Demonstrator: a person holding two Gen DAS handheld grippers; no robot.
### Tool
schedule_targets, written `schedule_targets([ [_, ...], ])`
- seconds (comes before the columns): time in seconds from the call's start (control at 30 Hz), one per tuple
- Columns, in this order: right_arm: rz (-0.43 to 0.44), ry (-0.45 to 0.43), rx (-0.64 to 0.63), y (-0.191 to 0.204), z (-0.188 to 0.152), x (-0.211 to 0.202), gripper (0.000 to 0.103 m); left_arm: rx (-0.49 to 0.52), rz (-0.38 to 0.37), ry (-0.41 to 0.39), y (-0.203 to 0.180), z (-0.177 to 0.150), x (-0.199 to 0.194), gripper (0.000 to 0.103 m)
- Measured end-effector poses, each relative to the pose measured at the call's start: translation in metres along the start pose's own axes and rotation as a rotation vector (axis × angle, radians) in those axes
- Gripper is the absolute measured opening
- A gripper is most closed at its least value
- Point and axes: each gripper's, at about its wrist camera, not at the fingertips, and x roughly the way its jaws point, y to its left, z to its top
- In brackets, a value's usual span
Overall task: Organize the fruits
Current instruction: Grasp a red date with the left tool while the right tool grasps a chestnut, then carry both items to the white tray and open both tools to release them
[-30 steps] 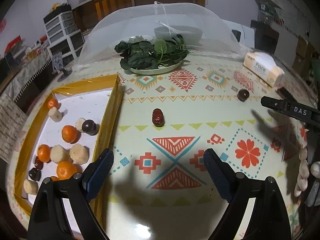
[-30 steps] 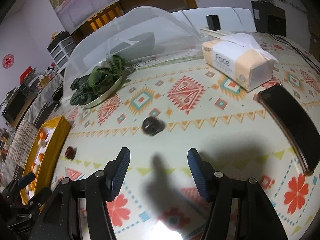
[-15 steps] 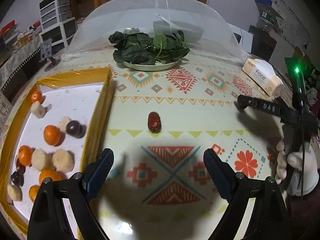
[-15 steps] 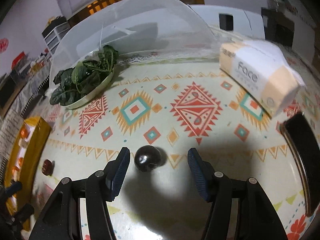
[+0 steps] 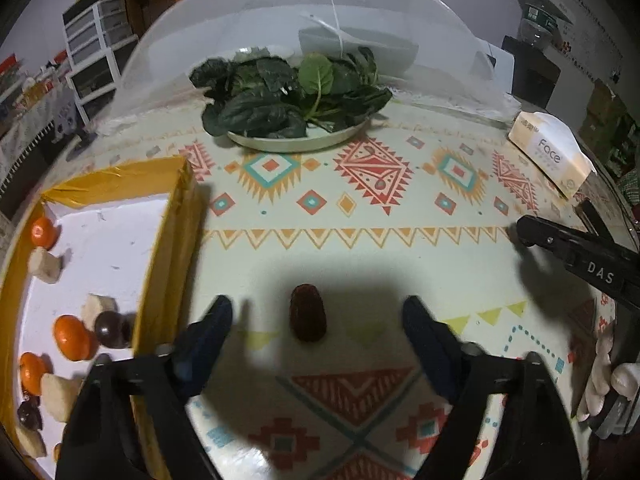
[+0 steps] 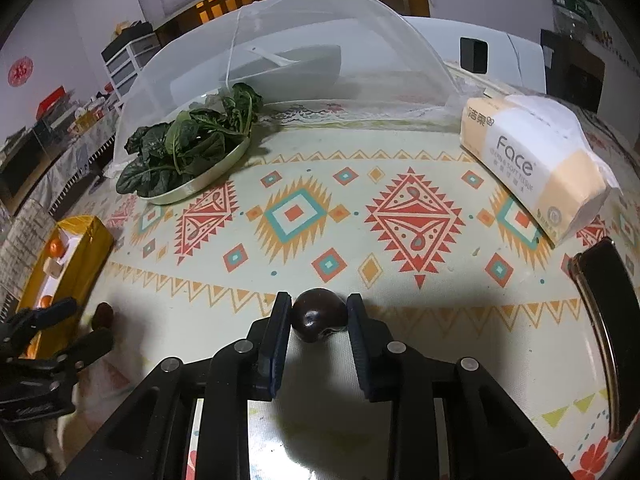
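Right gripper: the right-hand black two-finger gripper with blue pads (image 6: 318, 314) is closing around the glossy dark round fruit (image 6: 318, 315), its jaws narrowed from a wide spread half a second ago to a gap barely wider than the fruit; whether both pads are already touching it cannot be told.

Left gripper: the left-hand black two-finger gripper with blue pads (image 5: 316, 320) is advancing with its jaws held wide apart, and the wrinkled dark red date (image 5: 307, 318) that lay well ahead a second ago is now sitting between the fingertips, touching neither.

Both fruits: each is still resting on the patterned cream tablecloth (image 5: 360, 208), neither lifted.

Destination: the yellow-rimmed white tray (image 5: 160, 248) is lying just beside the left gripper, already holding small orange citrus fruits (image 5: 72, 336), pale peeled chunks (image 5: 45, 266) and a dark round fruit (image 5: 114, 328).

Meaning for the task: the last two loose fruits appear to be getting picked at once; in all likelihood the right gripper is a squeeze away from a grasp, while the left one still needs to close.

Surroundings: a pale plate of dark leafy greens (image 5: 296, 100) is sitting under the raised edge of a white mesh food cover (image 5: 280, 12), with a soft pack of tissues (image 6: 532, 168) and a black phone (image 6: 604, 320) off to the right.
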Motion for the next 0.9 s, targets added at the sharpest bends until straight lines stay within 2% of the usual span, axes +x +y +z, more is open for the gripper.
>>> schedule_targets([
  [0.03, 0.004, 0.001, 0.009, -0.002, 0.000, 0.000, 0.030, 0.003, -0.008, 0.008, 0.000, 0.000, 0.003, 0.059],
  [0.07, 0.006, 0.003, 0.016, -0.004, 0.000, 0.001, 0.030, 0.009, -0.010, 0.017, -0.002, -0.001, 0.006, 0.041],
  [0.1, 0.007, 0.004, 0.019, -0.004, 0.000, 0.001, 0.030, 0.024, 0.008, 0.009, -0.004, -0.003, 0.007, 0.032],
  [0.17, 0.006, 0.001, 0.024, -0.006, -0.001, 0.001, 0.030, 0.037, 0.009, -0.002, -0.007, -0.005, 0.006, 0.019],
  [0.33, -0.008, -0.025, 0.009, -0.001, -0.001, -0.003, 0.030, -0.003, -0.025, -0.043, -0.001, -0.006, -0.010, 0.019],
  [0.5, -0.006, -0.053, -0.031, 0.017, -0.002, -0.017, 0.030, -0.065, -0.070, -0.100, 0.019, -0.012, -0.046, 0.019],
  [0.63, 0.066, -0.057, -0.055, 0.047, -0.002, -0.035, 0.030, -0.118, -0.084, -0.143, 0.045, -0.018, -0.077, 0.019],
  [0.9, 0.212, -0.057, -0.177, 0.145, -0.001, -0.059, 0.031, -0.241, -0.015, -0.205, 0.126, -0.037, -0.116, 0.019],
])
